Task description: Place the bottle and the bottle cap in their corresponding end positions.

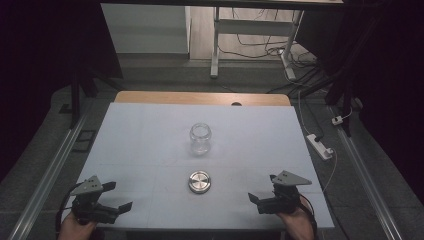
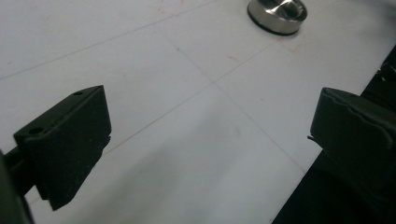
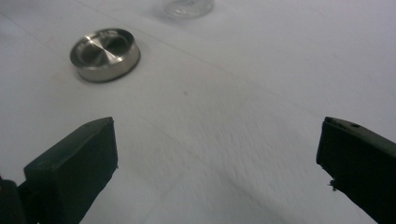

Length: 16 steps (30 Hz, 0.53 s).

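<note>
An empty clear glass jar (image 1: 200,138) stands upright, without a lid, in the middle of the white table (image 1: 140,135). A round metal lid (image 1: 199,182) lies flat a little nearer to me, apart from the jar. My left gripper (image 1: 120,195) is open at the front left corner, empty, pointing right toward the lid (image 2: 277,14). My right gripper (image 1: 261,187) is open at the front right, empty, pointing left. In the right gripper view the lid (image 3: 105,53) sits ahead to the left, and the jar's base (image 3: 188,7) is at the top edge. Both pairs of jaws stand wide apart over bare table.
The table's wooden back edge (image 1: 200,97) shows beyond the white cover. On the floor to the right lie a white power strip (image 1: 320,146) and cables. A white desk frame (image 1: 216,45) stands behind. Dark curtains hang on both sides.
</note>
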{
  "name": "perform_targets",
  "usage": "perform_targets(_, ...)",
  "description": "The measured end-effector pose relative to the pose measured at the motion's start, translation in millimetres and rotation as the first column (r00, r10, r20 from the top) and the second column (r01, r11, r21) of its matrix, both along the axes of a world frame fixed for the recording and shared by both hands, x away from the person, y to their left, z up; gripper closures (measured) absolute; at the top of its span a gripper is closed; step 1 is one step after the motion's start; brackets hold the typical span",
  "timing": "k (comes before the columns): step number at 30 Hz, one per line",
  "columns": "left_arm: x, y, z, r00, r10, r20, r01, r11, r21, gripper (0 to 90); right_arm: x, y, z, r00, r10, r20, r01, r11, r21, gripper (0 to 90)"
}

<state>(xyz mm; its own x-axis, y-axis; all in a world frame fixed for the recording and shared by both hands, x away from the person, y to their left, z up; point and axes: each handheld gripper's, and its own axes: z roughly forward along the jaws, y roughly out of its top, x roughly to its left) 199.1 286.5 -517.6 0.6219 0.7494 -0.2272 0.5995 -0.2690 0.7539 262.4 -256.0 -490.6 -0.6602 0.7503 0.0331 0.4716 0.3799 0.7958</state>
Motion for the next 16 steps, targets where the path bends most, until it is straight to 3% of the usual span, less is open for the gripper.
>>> perform_targets(3,-3.2,3.9,-2.0,0.9998,0.020,-0.007,-0.020,0.9998,0.009,0.0,-7.8,-10.7,-3.8,0.9992,-0.033,-0.024,0.033,0.999,0.002,0.0)
perform_targets(8,-9.4,7.2,-5.3,0.9984,0.052,-0.025,-0.050,0.9971,0.058,0.0,-17.7,-19.8,-7.2,0.9966,-0.067,-0.047,0.066,0.997,-0.035,0.0)
perform_targets(10,-10.9,8.2,-5.1,0.9977,0.063,-0.025,-0.062,0.9963,0.059,0.0,-20.5,-22.1,-6.0,0.9961,-0.079,-0.039,0.078,0.996,-0.031,0.0)
perform_targets(16,-8.1,5.2,-6.3,0.9968,0.061,-0.050,-0.057,0.9944,0.089,0.0,-21.4,-20.7,-7.3,0.9956,-0.081,-0.047,0.078,0.995,-0.067,0.0)
